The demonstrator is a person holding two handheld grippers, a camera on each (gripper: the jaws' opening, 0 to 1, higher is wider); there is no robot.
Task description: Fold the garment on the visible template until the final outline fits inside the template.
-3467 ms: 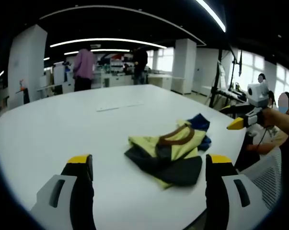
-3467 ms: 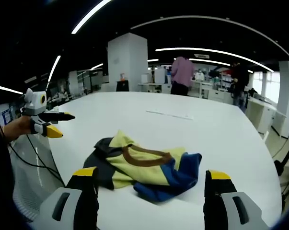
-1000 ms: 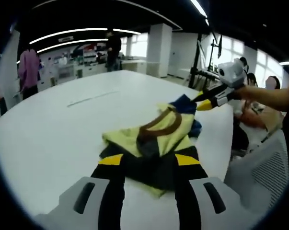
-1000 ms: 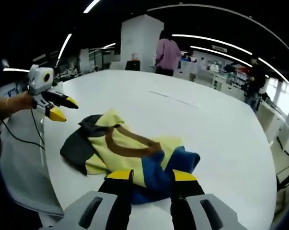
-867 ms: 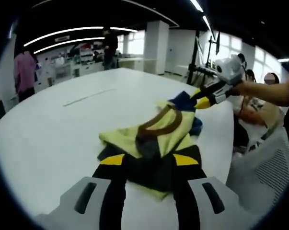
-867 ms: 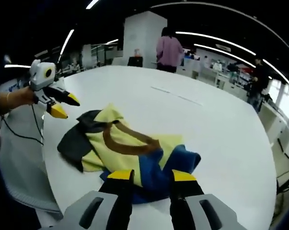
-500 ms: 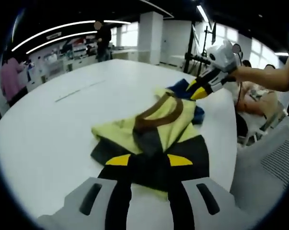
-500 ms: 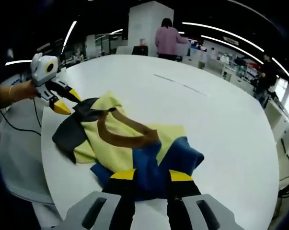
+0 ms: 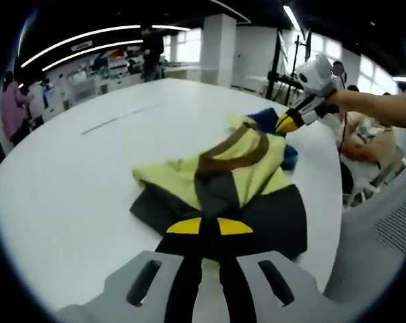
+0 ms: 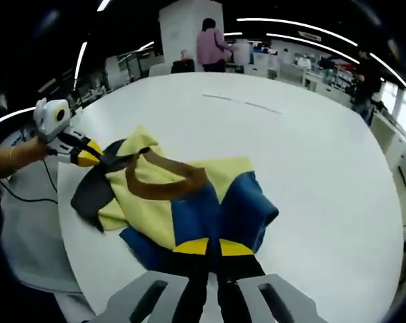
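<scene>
While the big white worktop [image 9: 68, 188] sits in an open office with strip lights and people standing far back, the garment [image 10: 189, 202] lies crumpled near its edge: yellow, brown collar, dark grey and blue sleeves. Left tongs [image 9: 209, 226] are pinched on the grey part, right tongs [image 10: 213, 247] on the blue.

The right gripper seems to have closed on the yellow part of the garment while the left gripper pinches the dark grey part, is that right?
Not quite: the right gripper has closed on the blue part of the garment, as the right gripper view shows. The left gripper does pinch the dark grey part.
</scene>
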